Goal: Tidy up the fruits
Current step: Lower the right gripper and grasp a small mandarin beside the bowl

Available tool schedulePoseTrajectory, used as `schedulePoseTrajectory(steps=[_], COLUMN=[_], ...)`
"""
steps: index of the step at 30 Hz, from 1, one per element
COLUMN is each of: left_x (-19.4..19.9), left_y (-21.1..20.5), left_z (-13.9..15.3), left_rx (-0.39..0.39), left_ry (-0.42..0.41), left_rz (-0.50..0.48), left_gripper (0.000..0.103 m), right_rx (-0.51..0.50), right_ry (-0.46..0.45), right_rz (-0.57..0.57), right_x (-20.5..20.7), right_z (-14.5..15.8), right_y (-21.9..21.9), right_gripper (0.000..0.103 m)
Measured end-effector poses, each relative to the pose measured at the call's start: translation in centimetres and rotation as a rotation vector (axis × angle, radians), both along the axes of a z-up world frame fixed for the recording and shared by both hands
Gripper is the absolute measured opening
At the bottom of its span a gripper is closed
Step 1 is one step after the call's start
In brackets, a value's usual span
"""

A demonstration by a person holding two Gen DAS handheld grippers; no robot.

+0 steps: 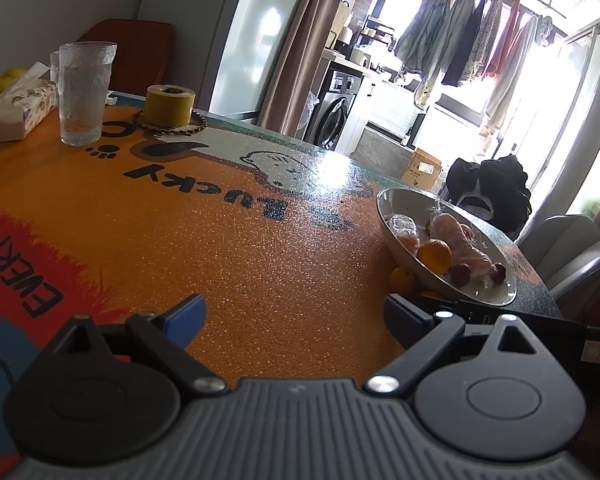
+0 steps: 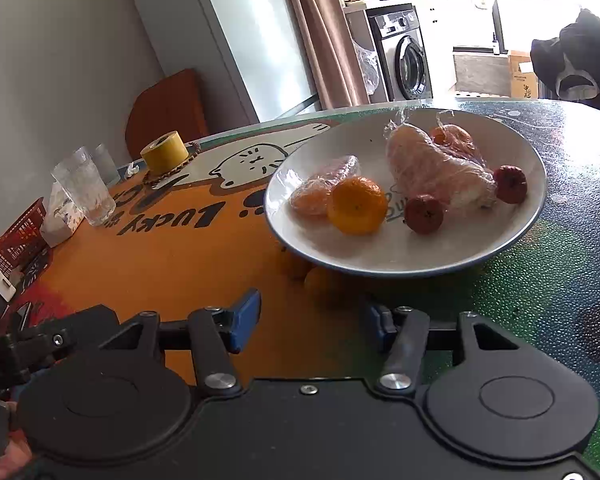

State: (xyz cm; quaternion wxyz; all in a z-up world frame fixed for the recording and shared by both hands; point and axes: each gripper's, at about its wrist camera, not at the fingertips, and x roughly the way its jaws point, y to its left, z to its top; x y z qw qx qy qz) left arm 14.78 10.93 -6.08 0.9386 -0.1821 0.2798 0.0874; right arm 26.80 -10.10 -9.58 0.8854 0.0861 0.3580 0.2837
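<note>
A: Bowl [image 2: 404,256] — where?
B: Right wrist view, centre to right of frame, on the printed table cover [image 2: 160,264]. Pale, wide, shallow. Left wrist view has it mid-right, near the table edge.

A: Contents?
B: One bare orange [image 2: 356,205] left of centre. Behind it, upper left, a small wrapped fruit [image 2: 320,194] in clear film, touching the orange. Big wrapped bundle [image 2: 436,170] in film toward the back. Two small red fruits: one [image 2: 423,213] at lower centre, other [image 2: 510,184] at the right, both just beside the bundle.

A: Anything outside the bowl?
B: Yes — two loose oranges [image 2: 320,278] on the cover, tucked under the bowl's near-left rim, partly in shadow.

A: Right gripper [image 2: 310,326]?
B: Bottom of frame, blue pads apart w/ nothing between them. Loose oranges sit just beyond the tips, no contact.

A: Left gripper [image 1: 296,316]?
B: Bottom of its frame, pads spread wide over bare orange cover, holding nothing.

A: Other items?
B: Upper left of left view: glass [image 1: 85,94], yellow tape roll [image 1: 169,105], tissue box [image 1: 14,110]. All well apart from the bowl.
</note>
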Motion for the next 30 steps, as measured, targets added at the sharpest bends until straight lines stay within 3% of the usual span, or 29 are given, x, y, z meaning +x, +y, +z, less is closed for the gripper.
schedulePoseTrajectory(steps=[5, 10, 18, 22, 30], left_x=[0.5, 1.6, 2.8, 2.2, 0.8], left_y=[-0.5, -1.6, -2.9, -1.9, 0.8], left_z=[0.1, 0.3, -0.1, -0.3, -0.6], left_rx=[0.011, 0.019, 0.031, 0.029, 0.015], left_ry=[-0.003, -0.012, -0.007, 0.0, 0.012], left_rz=[-0.01, -0.036, -0.073, -0.044, 0.024], left_gripper=[0.095, 0.095, 0.095, 0.095, 0.095], right_rx=[0.028, 0.035, 0.027, 0.003, -0.008], right_ry=[0.025, 0.028, 0.026, -0.008, -0.017], right_rz=[0.023, 0.055, 0.064, 0.071, 0.086], right_x=[0.4, -0.2, -0.8, -1.0, -0.3], right_z=[-0.3, -0.5, -0.1, 0.2, 0.3], right_y=[-0.3, -0.8, -1.9, -1.0, 1.7], right_gripper=[0.011, 0.0, 0.0, 0.033, 0.038])
